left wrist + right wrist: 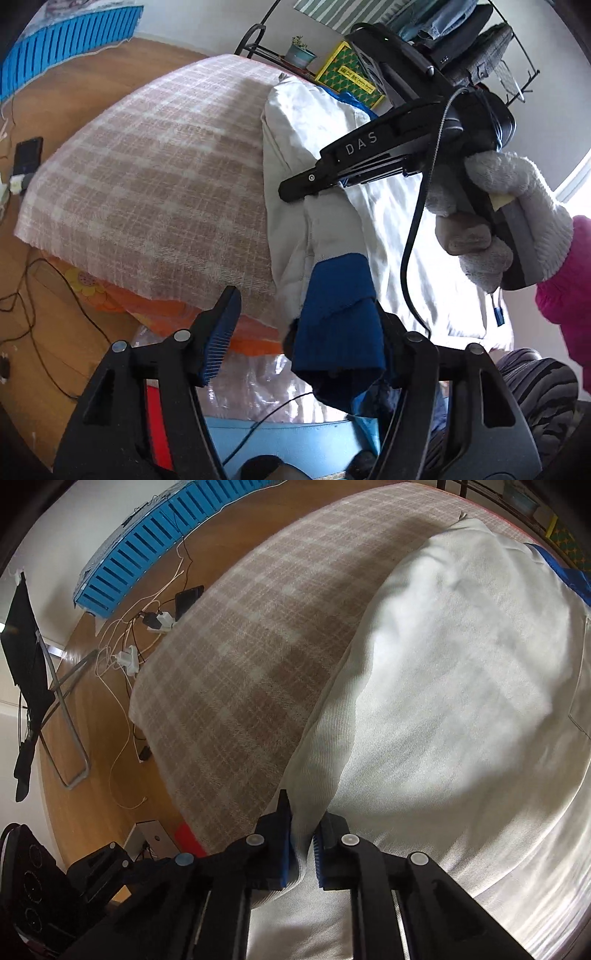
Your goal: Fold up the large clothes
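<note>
A large white garment (295, 122) (461, 664) with blue trim lies along the right side of a beige plaid blanket (166, 166) (258, 646). Its sleeve runs toward the left wrist camera and ends in a blue cuff (336, 325). My left gripper (306, 306) is open. The cuff hangs between its fingers, against the right one, and the left pad (218, 343) stands clear of it. My right gripper (291, 192) (303, 823), held by a gloved hand (517, 206), points steeply down and is shut on a fold of white cloth at the garment's near edge.
The blanket covers an orange flowered mattress (155, 306) on a wooden floor (110, 738). A phone (189, 598), plugs and cables lie on the floor to the left. A blue slatted panel (155, 542) leans at the wall. A rack with clothes, a potted plant (301, 53) and a green-yellow box (351, 74) stand behind.
</note>
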Action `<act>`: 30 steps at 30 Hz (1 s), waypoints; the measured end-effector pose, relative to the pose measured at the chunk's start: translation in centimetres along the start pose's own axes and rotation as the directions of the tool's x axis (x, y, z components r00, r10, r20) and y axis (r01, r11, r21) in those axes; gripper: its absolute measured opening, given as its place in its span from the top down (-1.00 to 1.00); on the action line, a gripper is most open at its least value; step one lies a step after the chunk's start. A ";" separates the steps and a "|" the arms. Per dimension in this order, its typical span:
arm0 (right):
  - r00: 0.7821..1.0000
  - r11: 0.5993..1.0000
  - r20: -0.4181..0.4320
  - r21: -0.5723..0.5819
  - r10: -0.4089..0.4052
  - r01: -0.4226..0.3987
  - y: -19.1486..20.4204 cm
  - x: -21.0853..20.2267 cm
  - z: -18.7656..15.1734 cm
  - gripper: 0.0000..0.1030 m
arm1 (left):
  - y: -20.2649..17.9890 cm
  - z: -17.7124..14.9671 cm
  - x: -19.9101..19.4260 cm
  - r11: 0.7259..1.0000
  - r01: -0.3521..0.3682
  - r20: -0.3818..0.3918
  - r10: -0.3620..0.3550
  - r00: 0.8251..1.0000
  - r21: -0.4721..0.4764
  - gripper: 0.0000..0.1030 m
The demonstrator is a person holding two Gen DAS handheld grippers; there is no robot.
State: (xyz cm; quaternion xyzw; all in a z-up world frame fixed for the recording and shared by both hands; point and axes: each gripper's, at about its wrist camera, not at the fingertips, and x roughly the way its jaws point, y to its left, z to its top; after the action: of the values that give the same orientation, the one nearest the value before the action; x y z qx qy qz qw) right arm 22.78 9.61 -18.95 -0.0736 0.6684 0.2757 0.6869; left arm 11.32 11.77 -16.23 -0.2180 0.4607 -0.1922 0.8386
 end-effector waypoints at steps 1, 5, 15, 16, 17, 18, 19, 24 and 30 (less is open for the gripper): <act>1.000 1.000 0.005 0.000 0.004 -0.004 0.0 0.0 0.0 0.85 | 0.3 0.0 0.3 0.999 0.038 -0.009 -0.039 0.999 -0.022 -0.17; 0.998 0.999 0.050 -0.035 0.043 -0.042 0.3 -1.2 -0.3 0.52 | 0.4 0.2 1.1 0.992 0.101 -0.019 -0.103 0.995 -0.074 0.71; 0.980 0.982 0.199 0.187 -0.020 -0.018 -9.7 -4.9 -2.1 -0.01 | -2.4 0.5 -2.3 0.991 0.134 0.082 -0.133 0.988 -0.010 0.86; 0.984 0.978 0.177 0.208 -0.028 -0.009 -10.3 -4.4 -2.1 -0.01 | -3.1 0.6 -2.4 0.992 0.124 0.082 -0.125 0.989 0.022 0.86; 0.987 0.977 0.157 0.212 -0.022 -0.012 -10.6 -3.8 -2.1 -0.01 | -3.9 0.7 -2.5 0.992 0.113 0.082 -0.118 0.990 0.057 0.86; 0.988 0.981 0.156 0.194 -0.024 -0.007 -10.4 -3.7 -2.0 -0.04 | -4.7 0.7 -2.4 0.990 0.101 0.081 -0.109 0.991 0.094 0.86; 0.990 0.985 0.140 0.170 -0.025 0.001 -9.9 -3.6 -1.7 -0.12 | -5.5 0.7 -2.4 0.988 0.086 0.081 -0.097 0.992 0.131 0.86; 0.982 0.982 0.187 0.180 0.017 -0.052 -9.1 -5.4 0.7 -0.12 | -7.7 0.6 -2.2 0.970 0.051 0.070 -0.069 0.995 0.238 0.86; 0.965 0.980 0.256 0.177 0.047 -0.095 -7.4 -7.4 6.1 -0.19 | -9.3 0.5 -1.8 0.954 0.036 0.057 -0.055 0.997 0.298 0.86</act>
State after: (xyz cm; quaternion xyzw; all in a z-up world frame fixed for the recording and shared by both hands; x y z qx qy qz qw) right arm 32.02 4.25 -13.20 0.0514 0.6015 0.2430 0.7593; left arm 9.68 5.05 -9.68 -0.1064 0.3942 -0.2711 0.8717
